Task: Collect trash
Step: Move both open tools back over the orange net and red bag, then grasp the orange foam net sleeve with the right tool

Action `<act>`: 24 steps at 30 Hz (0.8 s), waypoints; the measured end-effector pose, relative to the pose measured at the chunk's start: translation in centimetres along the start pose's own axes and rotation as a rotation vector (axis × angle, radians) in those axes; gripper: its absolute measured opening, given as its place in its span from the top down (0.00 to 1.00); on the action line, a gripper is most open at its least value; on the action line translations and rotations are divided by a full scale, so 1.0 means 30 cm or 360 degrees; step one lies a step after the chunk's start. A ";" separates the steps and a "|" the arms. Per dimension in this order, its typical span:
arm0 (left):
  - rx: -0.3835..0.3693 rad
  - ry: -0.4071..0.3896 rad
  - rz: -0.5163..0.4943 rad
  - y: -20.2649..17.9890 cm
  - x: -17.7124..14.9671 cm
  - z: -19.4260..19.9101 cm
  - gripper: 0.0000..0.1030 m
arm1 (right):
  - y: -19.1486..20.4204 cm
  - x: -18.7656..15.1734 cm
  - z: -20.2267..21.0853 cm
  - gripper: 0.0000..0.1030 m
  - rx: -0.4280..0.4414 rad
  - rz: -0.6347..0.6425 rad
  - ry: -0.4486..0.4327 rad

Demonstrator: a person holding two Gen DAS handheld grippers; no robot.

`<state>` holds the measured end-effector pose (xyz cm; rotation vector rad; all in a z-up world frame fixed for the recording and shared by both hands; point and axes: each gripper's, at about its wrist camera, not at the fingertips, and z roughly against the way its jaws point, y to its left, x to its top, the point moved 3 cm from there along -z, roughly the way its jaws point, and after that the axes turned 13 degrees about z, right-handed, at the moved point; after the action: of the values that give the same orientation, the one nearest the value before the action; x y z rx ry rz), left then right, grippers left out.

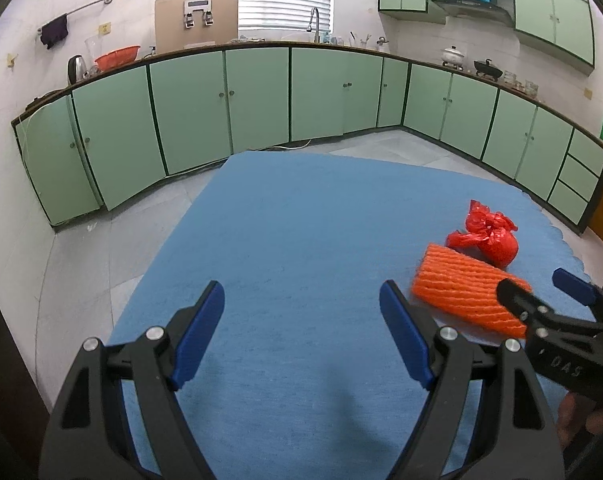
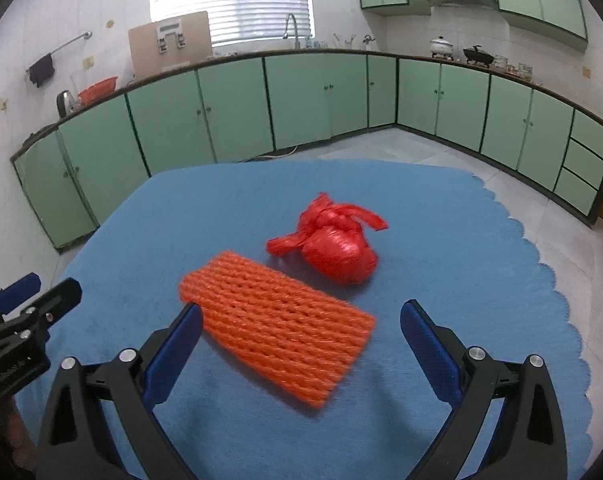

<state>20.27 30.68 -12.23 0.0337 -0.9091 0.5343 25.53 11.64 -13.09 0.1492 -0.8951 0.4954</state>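
Observation:
An orange foam net sleeve (image 2: 277,328) lies flat on the blue cloth (image 2: 461,240) of the table. A knotted red plastic bag (image 2: 337,248) sits just behind it. My right gripper (image 2: 301,316) is open and empty, just above the near end of the sleeve, fingers either side of it. My left gripper (image 1: 301,304) is open and empty over bare cloth, left of both items. In the left wrist view the sleeve (image 1: 461,292) and the bag (image 1: 489,236) lie at the right, with the right gripper (image 1: 541,284) beside them. The left gripper (image 2: 37,292) shows at the left edge of the right wrist view.
Green base cabinets (image 1: 261,96) run along the far and right walls beyond the table. The counter (image 1: 261,44) holds a kettle, a red basin, a sink tap and pots. Grey tiled floor (image 1: 81,260) lies between table and cabinets.

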 end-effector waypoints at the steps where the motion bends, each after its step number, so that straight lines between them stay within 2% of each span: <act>1: 0.0001 0.0000 0.0003 0.008 0.003 -0.004 0.25 | 0.009 -0.001 -0.007 0.06 -0.0001 0.0015 0.0008; 5: 0.0009 0.0008 0.0015 0.012 -0.002 -0.015 0.25 | 0.040 -0.002 -0.043 0.09 0.0024 0.0062 0.0068; 11: 0.0015 0.0022 0.0037 0.022 0.003 -0.029 0.25 | 0.061 -0.011 -0.107 0.23 0.0072 0.0088 0.0209; 14: 0.0016 0.0032 0.0047 0.025 0.005 -0.038 0.25 | 0.063 -0.016 -0.108 0.31 0.0061 0.0087 0.0220; 22: 0.0008 0.0027 0.0055 0.027 0.010 -0.041 0.25 | 0.075 -0.019 -0.081 0.81 0.0122 0.0102 0.0190; 24: 0.0004 0.0030 0.0057 0.023 0.009 -0.041 0.25 | 0.075 -0.020 -0.064 0.86 0.0157 0.0089 0.0164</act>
<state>21.02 31.70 -12.93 0.0148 -0.8918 0.5681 25.52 14.03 -14.93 0.1872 -0.7760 0.5948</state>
